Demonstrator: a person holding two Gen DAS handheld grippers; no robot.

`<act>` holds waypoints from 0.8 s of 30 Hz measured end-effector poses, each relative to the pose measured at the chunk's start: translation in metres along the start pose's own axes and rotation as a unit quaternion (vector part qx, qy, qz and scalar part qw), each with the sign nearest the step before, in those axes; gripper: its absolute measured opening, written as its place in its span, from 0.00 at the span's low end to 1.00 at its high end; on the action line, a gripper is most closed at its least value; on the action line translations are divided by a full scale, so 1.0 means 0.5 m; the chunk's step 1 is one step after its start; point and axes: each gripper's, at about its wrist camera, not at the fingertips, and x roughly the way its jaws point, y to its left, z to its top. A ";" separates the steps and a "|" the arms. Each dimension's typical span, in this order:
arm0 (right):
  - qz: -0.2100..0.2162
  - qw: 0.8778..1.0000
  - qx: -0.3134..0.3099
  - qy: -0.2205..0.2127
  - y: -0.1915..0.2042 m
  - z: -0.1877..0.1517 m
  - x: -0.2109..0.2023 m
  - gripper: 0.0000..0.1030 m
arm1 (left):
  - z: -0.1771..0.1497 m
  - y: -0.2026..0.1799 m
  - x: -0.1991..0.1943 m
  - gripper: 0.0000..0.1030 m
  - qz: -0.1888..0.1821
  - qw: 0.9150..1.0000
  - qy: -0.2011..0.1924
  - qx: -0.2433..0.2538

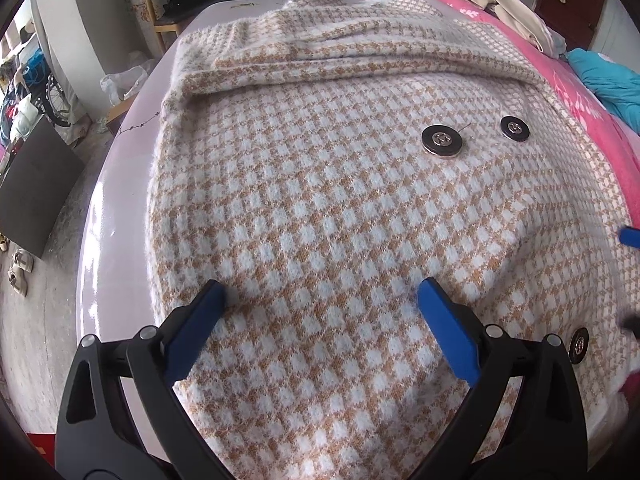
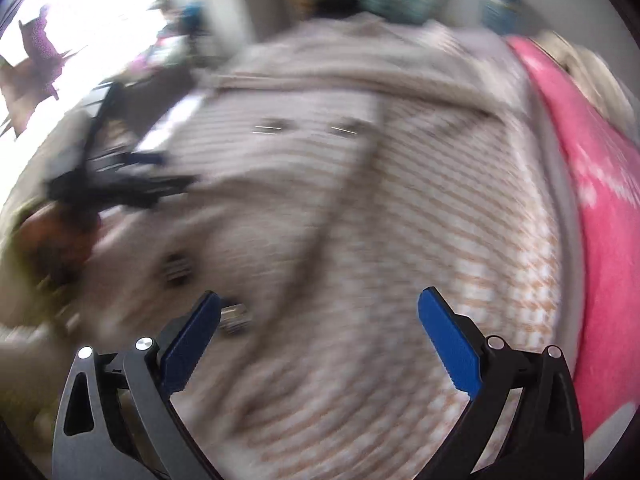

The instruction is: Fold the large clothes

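A large tan-and-white houndstooth coat [image 1: 320, 200] lies spread on a lilac surface [image 1: 120, 216], with a sleeve [image 1: 320, 48] folded across its far part. Black buttons [image 1: 440, 140] show on the right half. My left gripper [image 1: 323, 294] is open over the near-left part of the coat, its blue fingertips [image 1: 216, 296] down at the fabric with nothing pinched. One blue fingertip of the right gripper [image 1: 630, 236] pokes in at the right edge. The right wrist view is blurred: my right gripper [image 2: 320, 302] stands wide open above the coat [image 2: 360, 220], holding nothing. The left gripper [image 2: 120, 176] is at the left.
A pink blanket [image 1: 600, 128] lies under the coat's right side, with beige clothes [image 1: 500, 12] and a teal garment [image 1: 608, 84] beyond it. A wooden chair [image 1: 160, 12], a plastic bag [image 1: 120, 80], a dark board [image 1: 36, 184] and shoes [image 1: 20, 268] are on the floor to the left.
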 end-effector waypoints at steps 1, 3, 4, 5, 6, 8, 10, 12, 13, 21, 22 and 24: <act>0.029 0.999 -0.016 -0.003 0.018 -0.003 -0.011 0.94 | 0.001 -0.001 0.001 0.91 0.000 1.000 0.000 0.001; 0.100 0.994 -0.034 0.001 0.055 -0.012 -0.022 0.94 | 0.002 -0.001 0.001 0.91 0.000 1.000 0.000 0.000; 0.115 0.993 -0.038 0.006 0.066 -0.014 -0.020 0.93 | 0.002 0.000 0.000 0.91 0.000 1.000 -0.001 -0.001; 0.127 0.991 -0.045 0.015 0.077 -0.017 -0.015 0.91 | 0.001 0.000 0.000 0.91 0.000 1.000 -0.001 0.000; 0.132 0.989 -0.060 0.028 0.094 -0.023 -0.005 0.84 | 0.002 0.000 0.000 0.91 -0.001 1.000 -0.002 0.000; 0.121 0.988 -0.084 0.045 0.118 -0.034 0.008 0.73 | 0.002 0.000 0.001 0.91 -0.002 1.000 -0.003 0.000; 0.118 0.985 -0.105 0.065 0.135 -0.043 0.021 0.67 | 0.003 0.001 0.001 0.91 -0.003 1.000 -0.003 0.000; 0.109 0.983 -0.127 0.080 0.147 -0.053 0.027 0.64 | 0.003 0.001 0.002 0.91 -0.004 1.000 -0.003 0.001; 0.099 0.982 -0.139 0.085 0.151 -0.058 0.030 0.63 | 0.000 0.001 0.002 0.91 -0.005 1.000 -0.003 0.001; 0.055 0.978 -0.171 0.106 0.150 -0.080 0.043 0.43 | -0.009 0.006 0.000 0.92 -0.012 1.000 -0.008 0.006; 0.056 0.978 -0.166 0.109 0.147 -0.079 0.043 0.32 | -0.010 0.007 0.000 0.92 -0.012 1.000 -0.009 0.006; 0.061 0.979 -0.155 0.113 0.142 -0.077 0.042 0.09 | -0.011 0.006 0.000 0.92 -0.013 1.000 -0.009 0.006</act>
